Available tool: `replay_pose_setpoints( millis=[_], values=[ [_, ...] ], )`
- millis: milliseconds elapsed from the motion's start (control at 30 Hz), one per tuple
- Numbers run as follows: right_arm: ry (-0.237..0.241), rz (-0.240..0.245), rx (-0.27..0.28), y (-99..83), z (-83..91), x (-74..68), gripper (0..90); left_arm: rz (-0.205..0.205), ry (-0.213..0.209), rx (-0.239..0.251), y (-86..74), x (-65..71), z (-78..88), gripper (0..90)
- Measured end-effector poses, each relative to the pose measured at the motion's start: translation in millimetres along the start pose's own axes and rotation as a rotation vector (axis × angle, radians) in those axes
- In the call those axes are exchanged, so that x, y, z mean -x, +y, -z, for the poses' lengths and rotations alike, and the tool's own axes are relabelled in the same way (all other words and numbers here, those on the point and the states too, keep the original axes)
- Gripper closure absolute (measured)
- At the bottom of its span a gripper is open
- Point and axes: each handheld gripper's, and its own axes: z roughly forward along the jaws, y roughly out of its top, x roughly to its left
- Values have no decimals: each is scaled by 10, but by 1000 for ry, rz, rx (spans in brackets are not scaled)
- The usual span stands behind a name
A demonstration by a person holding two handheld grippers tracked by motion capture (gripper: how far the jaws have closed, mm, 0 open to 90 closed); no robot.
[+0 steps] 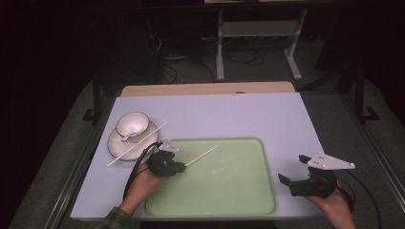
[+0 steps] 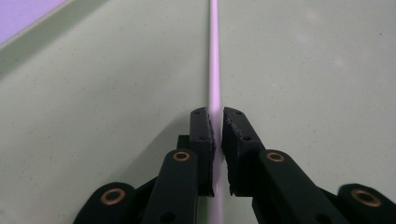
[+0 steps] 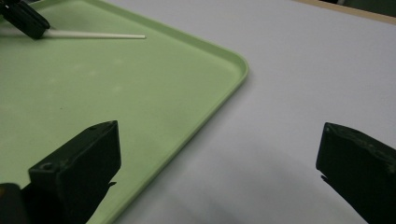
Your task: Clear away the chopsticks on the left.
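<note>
From the high view, my left gripper (image 1: 177,166) sits over the green tray's (image 1: 248,200) nine o'clock edge, clamped on a white chopstick (image 1: 203,155) that points toward two o'clock over the tray floor. A second chopstick (image 1: 136,144) lies across the saucer (image 1: 114,145) at ten o'clock of the tray, with a white bowl (image 1: 131,125) on that saucer. My right gripper (image 1: 292,170) rests off the tray's three o'clock side, over the lilac bench (image 1: 229,114), jaws apart. In the left gripper view, the two pads (image 2: 204,133) close on the chopstick (image 2: 214,60), which runs straight to twelve o'clock above the tray (image 2: 93,116). In the right gripper view, my jaws stand wide with nothing between them; the tray's corner (image 3: 233,60) lies ahead, and at eleven o'clock the chopstick (image 3: 98,35) sticks out of the left gripper (image 3: 39,32).
</note>
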Motion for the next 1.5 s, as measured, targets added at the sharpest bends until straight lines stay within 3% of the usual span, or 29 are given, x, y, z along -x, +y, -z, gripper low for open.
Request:
replay_pose_setpoints(
  millis=[233, 400, 700, 867, 1067, 1167, 1367, 1500],
  values=[
    [9, 2, 3, 10, -6, -15, 0, -1, -4, -1, 0, -2, 6, 818],
    [9, 6, 2, 20, -10, -19, 0, 6, -9, 25, 30, -35, 54, 801],
    [12, 10, 9, 34, -14, -44, 0, -42, -58, 73, 220, -140, 82, 798],
    [16, 9, 12, 38, -12, -51, 0, -84, -109, 72, 375, -159, -51, 898],
    [18, 4, 16, 42, -10, -49, 0, -118, -129, 67, 547, -149, -189, 899],
    [20, 7, 17, 46, -17, -55, 0, -113, -148, 76, 670, -155, -286, 899],
    [24, 6, 16, 46, -25, -59, 0, -138, -155, 70, 852, -109, -420, 900],
    [23, 4, 17, 45, -24, -57, 0, -154, -136, 73, 1002, -65, -539, 900]
  ],
)
